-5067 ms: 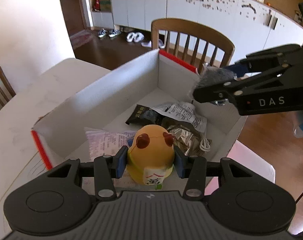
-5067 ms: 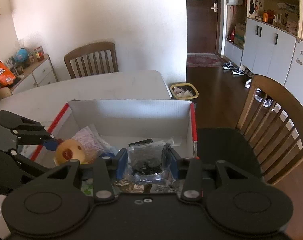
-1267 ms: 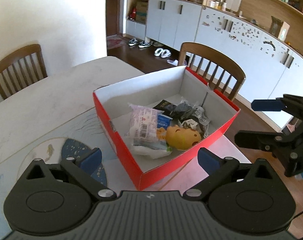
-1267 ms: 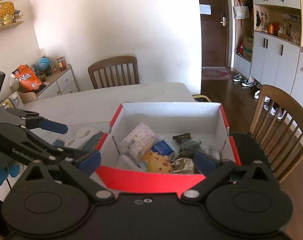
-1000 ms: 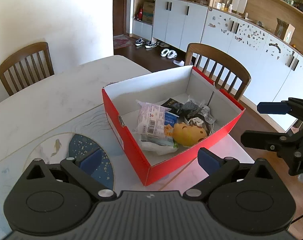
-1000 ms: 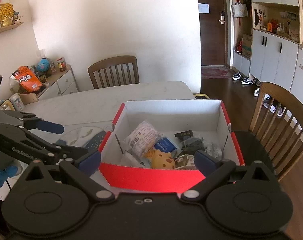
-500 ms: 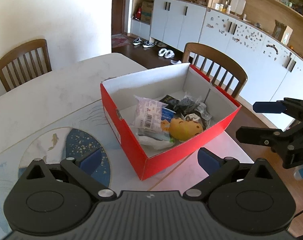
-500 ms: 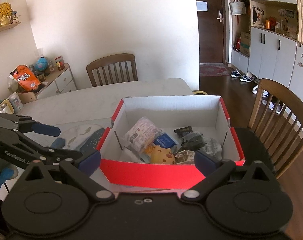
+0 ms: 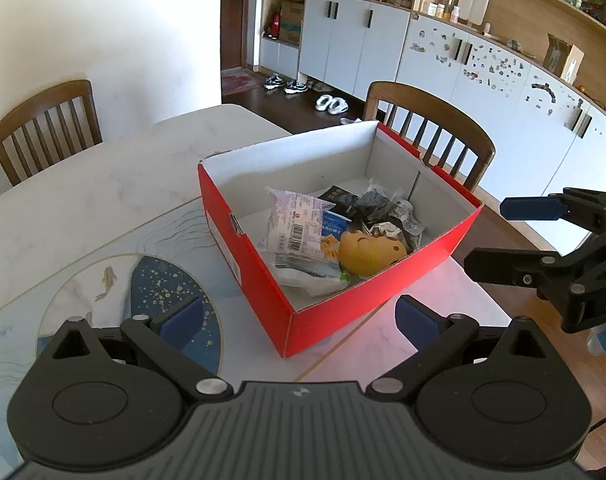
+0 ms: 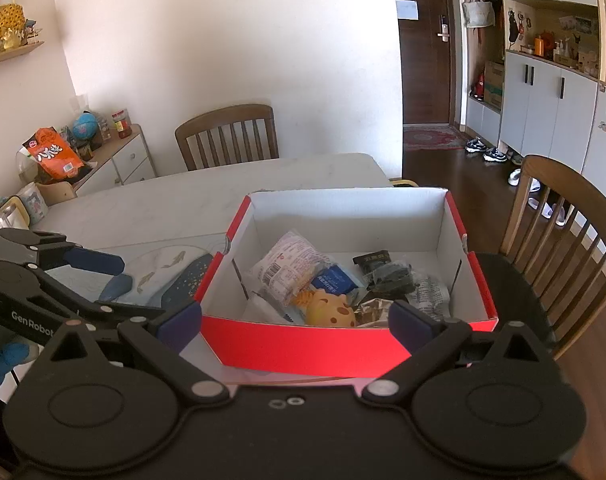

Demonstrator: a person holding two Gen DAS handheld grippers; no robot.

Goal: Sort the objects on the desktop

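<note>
Both grippers hang over the table (image 9: 103,184) with jaws spread wide and nothing between them. The left gripper (image 9: 299,318) points at the near corner of the red box (image 9: 263,280), which sits just ahead of its fingertips. The right gripper (image 10: 295,322) faces one long side of the box (image 10: 303,346), also just ahead of it and below.

Inside the box lie the sorted things, bunched toward the end nearest the right gripper. The yellow toy (image 9: 371,250) lies on its side against the red wall, closest to the right gripper (image 9: 543,240), which shows at the right of the left view. Beside the toy, farther toward the left gripper's left, a pale packet (image 9: 299,224) with a barcode leans on a white wrapper (image 9: 311,280). A blue packet (image 10: 331,280) sits between packet (image 10: 287,268) and toy (image 10: 331,308). Beyond the toy are a crumpled foil wrapper (image 9: 387,230) and dark packets (image 9: 375,200).

Left of the box, a mat (image 9: 143,300) with fish lies under the left gripper's (image 10: 87,276) fingers. A chair (image 9: 435,128) stands beyond the box.
</note>
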